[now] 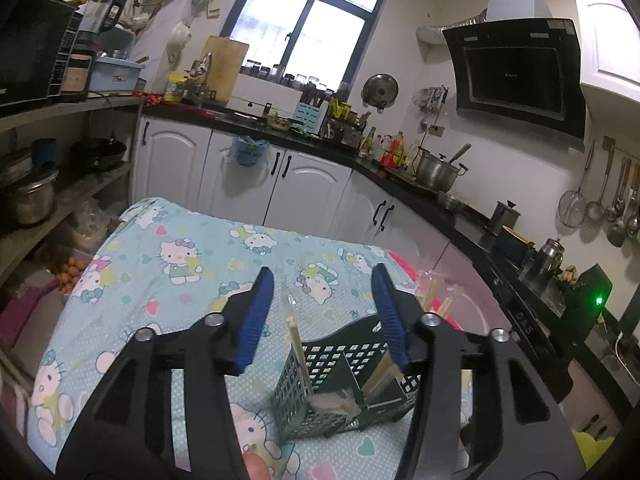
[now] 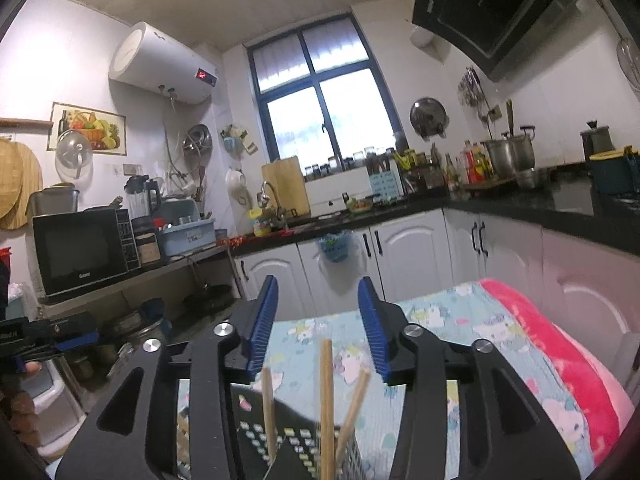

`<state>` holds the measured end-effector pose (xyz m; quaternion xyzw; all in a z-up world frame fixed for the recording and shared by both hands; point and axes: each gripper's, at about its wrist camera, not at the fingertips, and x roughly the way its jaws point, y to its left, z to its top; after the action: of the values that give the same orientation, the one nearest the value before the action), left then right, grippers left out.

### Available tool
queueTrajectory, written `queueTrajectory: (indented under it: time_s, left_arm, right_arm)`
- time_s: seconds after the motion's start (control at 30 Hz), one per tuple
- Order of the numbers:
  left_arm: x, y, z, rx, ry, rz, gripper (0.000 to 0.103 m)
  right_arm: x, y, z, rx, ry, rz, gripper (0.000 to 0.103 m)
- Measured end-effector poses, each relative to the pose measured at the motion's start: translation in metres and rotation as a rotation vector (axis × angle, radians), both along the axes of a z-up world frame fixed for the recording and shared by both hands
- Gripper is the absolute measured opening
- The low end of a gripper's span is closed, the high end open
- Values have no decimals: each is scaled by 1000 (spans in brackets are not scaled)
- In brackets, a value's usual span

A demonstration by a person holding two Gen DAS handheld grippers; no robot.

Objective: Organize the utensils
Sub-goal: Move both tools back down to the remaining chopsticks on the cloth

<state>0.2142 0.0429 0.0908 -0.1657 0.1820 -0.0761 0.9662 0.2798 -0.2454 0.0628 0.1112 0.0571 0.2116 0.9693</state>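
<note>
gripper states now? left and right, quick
Left gripper: open, holding nothing, above the green utensil caddy.
Right gripper: open, holding nothing, above the chopsticks standing in the caddy.

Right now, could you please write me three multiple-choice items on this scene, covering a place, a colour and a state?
1. Where does the green utensil caddy stand?
A. on the black countertop
B. on the Hello Kitty cloth
C. on the microwave

2. What colour are the pads of the left tongs?
A. blue
B. red
C. yellow

3. How are the right tongs set?
A. shut on a chopstick
B. shut on a spoon
C. open, holding nothing

Answers: 1 B, the patterned cloth shows all around the caddy's base. 2 A, both pads are blue. 3 C, the fingers stand apart above the wooden chopsticks.
</note>
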Motion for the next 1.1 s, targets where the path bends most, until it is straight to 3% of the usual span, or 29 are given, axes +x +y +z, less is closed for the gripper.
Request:
queueTrajectory:
  time_s: [0.13, 0.23, 0.43, 1.1]
  left_arm:
    - [-8, 4, 0, -21, 4, 3, 65]
    - [-15, 6, -1, -32, 6, 9, 76]
    - [-25, 11, -7, -47, 32, 16, 92]
    - [-49, 20, -40, -52, 139, 32, 92]
  right_arm:
    - [-11, -6, 1, -1, 37, 12, 52]
    - [-21, -7, 0, -2, 69, 22, 54]
    - [-39, -4, -5, -38, 112, 23, 62]
    - [-78, 16, -16, -148, 220, 91, 76]
